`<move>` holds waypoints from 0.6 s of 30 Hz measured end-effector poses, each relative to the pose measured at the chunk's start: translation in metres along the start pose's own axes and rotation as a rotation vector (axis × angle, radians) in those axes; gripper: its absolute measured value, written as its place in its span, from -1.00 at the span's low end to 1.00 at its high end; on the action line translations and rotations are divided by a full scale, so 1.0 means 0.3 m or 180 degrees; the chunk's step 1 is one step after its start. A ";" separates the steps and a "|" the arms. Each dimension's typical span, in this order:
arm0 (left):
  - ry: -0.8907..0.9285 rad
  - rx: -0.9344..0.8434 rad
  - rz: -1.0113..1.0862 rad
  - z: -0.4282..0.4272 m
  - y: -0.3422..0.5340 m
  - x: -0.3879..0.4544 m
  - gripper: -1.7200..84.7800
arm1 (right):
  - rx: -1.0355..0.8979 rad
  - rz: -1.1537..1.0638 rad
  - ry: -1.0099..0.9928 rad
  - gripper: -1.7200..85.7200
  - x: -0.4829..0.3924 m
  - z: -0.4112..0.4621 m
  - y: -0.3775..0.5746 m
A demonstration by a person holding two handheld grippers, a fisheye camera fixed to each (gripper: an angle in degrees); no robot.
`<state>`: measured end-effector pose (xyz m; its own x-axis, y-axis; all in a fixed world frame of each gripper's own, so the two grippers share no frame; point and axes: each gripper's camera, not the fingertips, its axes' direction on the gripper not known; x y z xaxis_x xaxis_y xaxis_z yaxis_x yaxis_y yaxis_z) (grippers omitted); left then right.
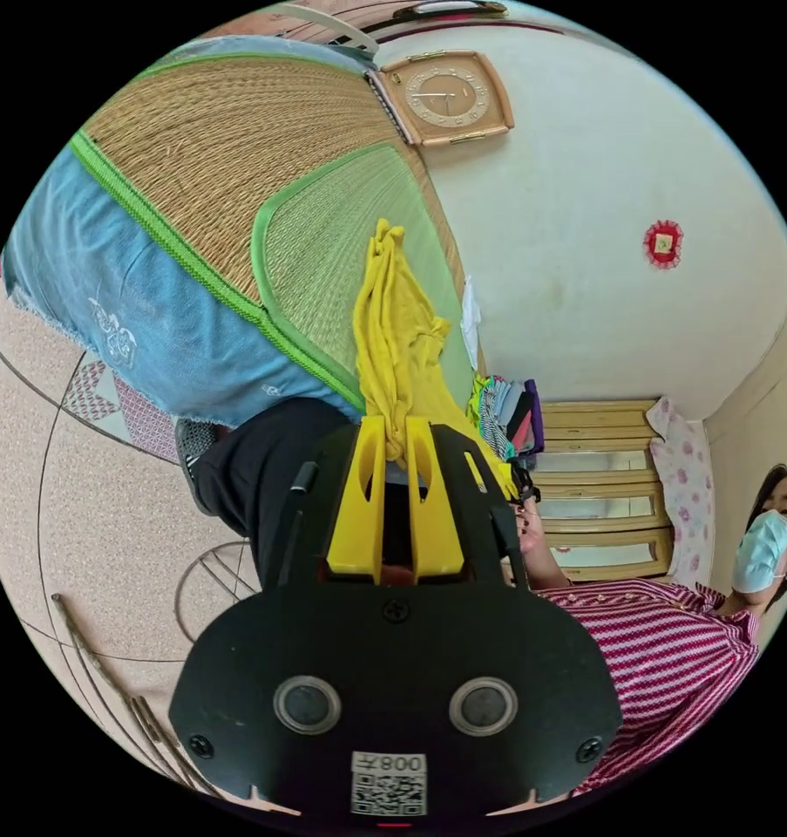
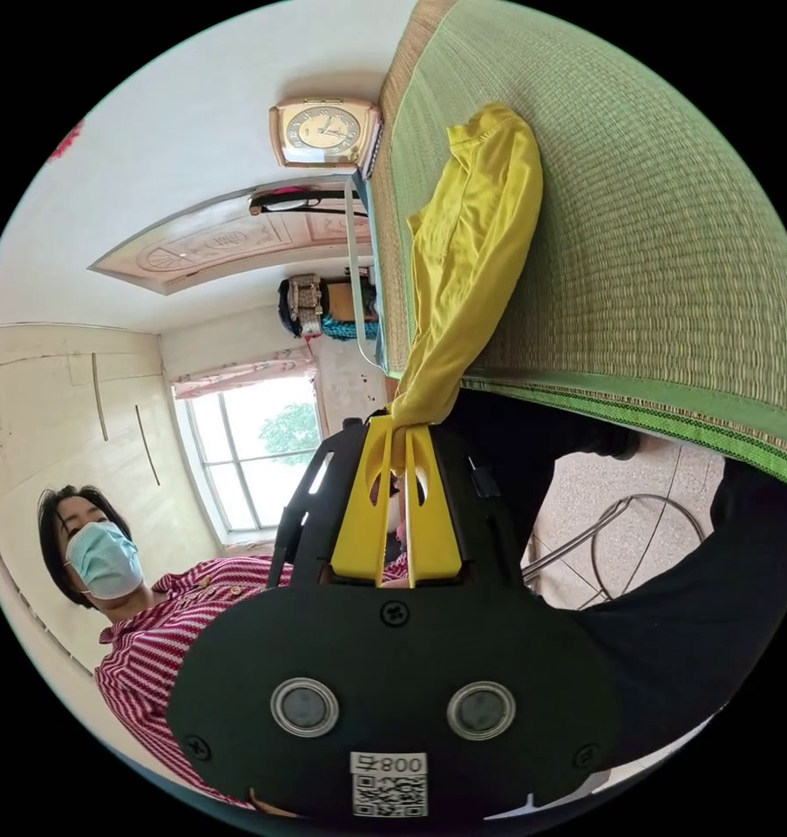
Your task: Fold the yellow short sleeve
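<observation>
**Yellow shirt pinched at both ends over the mat**

Bedroom setup here: a woven straw mat (image 1: 236,166) with a green border covers the bed, a blue cover (image 1: 123,288) hangs down its side, and a square clock (image 1: 445,96) sits on the white wall. Speckled floor (image 1: 88,523) below, with a stack of folded clothes (image 1: 508,410) near some wooden drawers (image 1: 598,488) further back.

In the left gripper view, the left gripper (image 1: 396,436) has its two yellow jaws closed tight on a bunched bit of the yellow shirt (image 1: 393,340). From the tips the fabric runs away in a narrow, twisted strip lying across the mat.

In the right gripper view, the right gripper (image 2: 399,436) is also clamped on the shirt (image 2: 471,253), jaws together with the cloth squeezed right at the tips. From there the shirt stretches out wider and smoother, draped over the mat's green edge (image 2: 637,401) and resting on top of it.

A person in a red striped top (image 1: 663,645) stands behind both grippers.
</observation>
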<state>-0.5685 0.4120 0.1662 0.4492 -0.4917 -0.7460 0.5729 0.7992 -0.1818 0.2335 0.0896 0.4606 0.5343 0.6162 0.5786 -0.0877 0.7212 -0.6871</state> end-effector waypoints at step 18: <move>0.1342 0.0409 0.1740 -0.102 -0.063 0.806 -0.87 | 0.0723 -0.2018 -0.0372 -0.94 -0.639 -0.532 0.375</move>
<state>-0.4917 0.2887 -0.0303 0.4067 0.1658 -0.8984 0.4289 0.8336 0.3480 0.2553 0.0023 0.2023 0.4476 0.0737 0.8912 0.0313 0.9947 -0.0980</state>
